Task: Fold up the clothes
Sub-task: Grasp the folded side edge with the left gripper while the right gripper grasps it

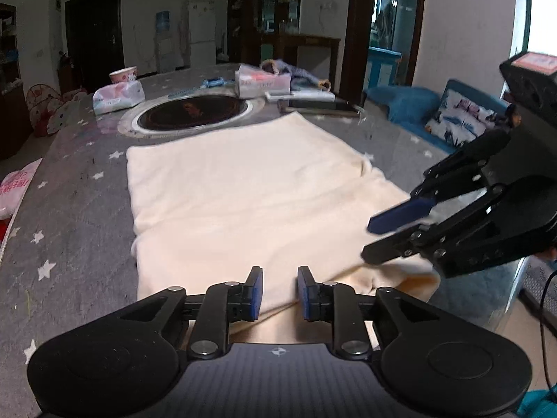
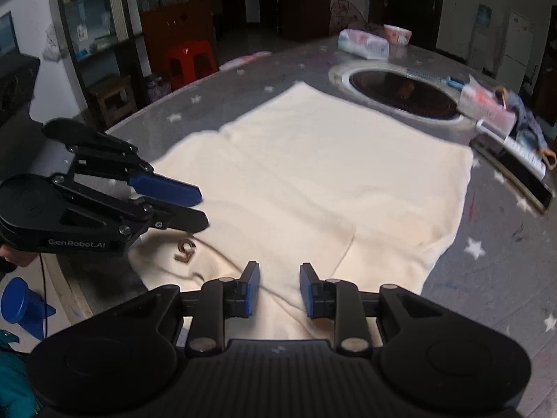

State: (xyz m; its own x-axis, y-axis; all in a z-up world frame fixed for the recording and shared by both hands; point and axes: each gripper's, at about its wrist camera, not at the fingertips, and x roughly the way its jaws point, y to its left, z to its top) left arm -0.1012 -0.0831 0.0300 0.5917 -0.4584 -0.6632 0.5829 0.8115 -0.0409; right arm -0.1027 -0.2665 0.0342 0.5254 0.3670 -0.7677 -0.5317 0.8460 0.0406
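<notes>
Cream garment [image 1: 250, 188] lies folded flat on star-print table [image 1: 69, 209], near edge by both tools. Left gripper [image 1: 279, 292] & right gripper [image 2: 279, 289] hover w/ jaws apart, nothing clamped. Next fold likely wants both pinching near hem corners evenly, lifting together

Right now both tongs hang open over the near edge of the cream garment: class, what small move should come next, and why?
Probably lower both tongs onto the near hem and pinch it. The left tongs and right tongs are open and hold nothing, and the cream garment lies mostly flat on the table, its near edge rumpled.
</notes>
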